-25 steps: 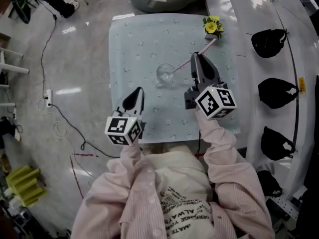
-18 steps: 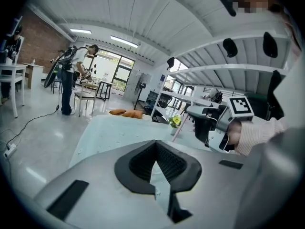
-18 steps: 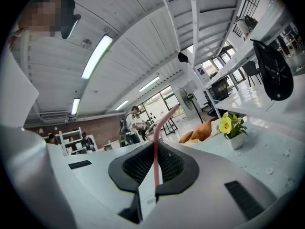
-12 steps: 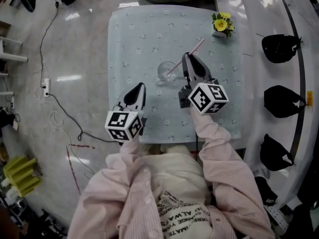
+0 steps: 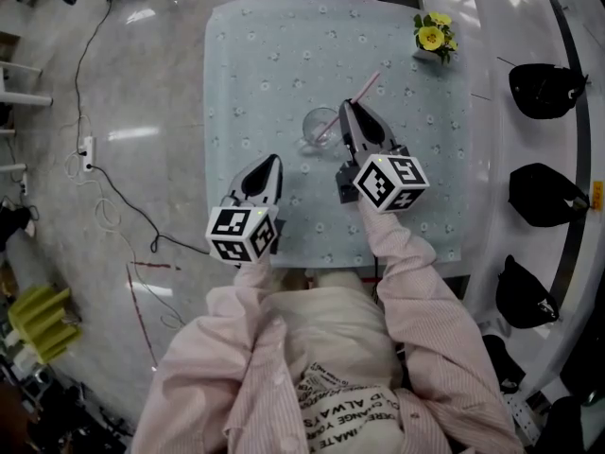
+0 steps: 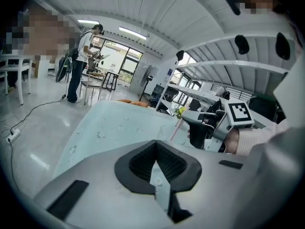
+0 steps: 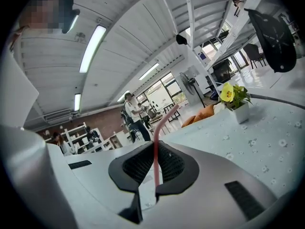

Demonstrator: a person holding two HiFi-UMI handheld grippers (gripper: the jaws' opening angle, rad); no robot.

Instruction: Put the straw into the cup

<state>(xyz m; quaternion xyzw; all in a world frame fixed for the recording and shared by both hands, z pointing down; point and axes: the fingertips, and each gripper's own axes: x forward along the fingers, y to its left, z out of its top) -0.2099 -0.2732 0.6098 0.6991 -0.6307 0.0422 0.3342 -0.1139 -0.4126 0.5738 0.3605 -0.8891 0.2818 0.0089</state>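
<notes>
a: on the worktop (image 5: 265, 55), where's the straw (image 5: 367, 85)?
b: pinched in the right tongs (image 5: 348, 108), slanting, lower end over the cup (image 5: 318, 121) just beside them. left tongs (image 5: 272, 162) pressed together, empty, well apart.

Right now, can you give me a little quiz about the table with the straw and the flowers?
1. True or false: the yellow flowers stand in the middle of the table.
2. What holds the pink straw? A) a bare hand B) the right gripper C) nothing, it lies flat
3. Fill in: the straw slants down towards a clear ___.
Key: 1 false, they stand at a far corner. 2 B. 3 cup.
</notes>
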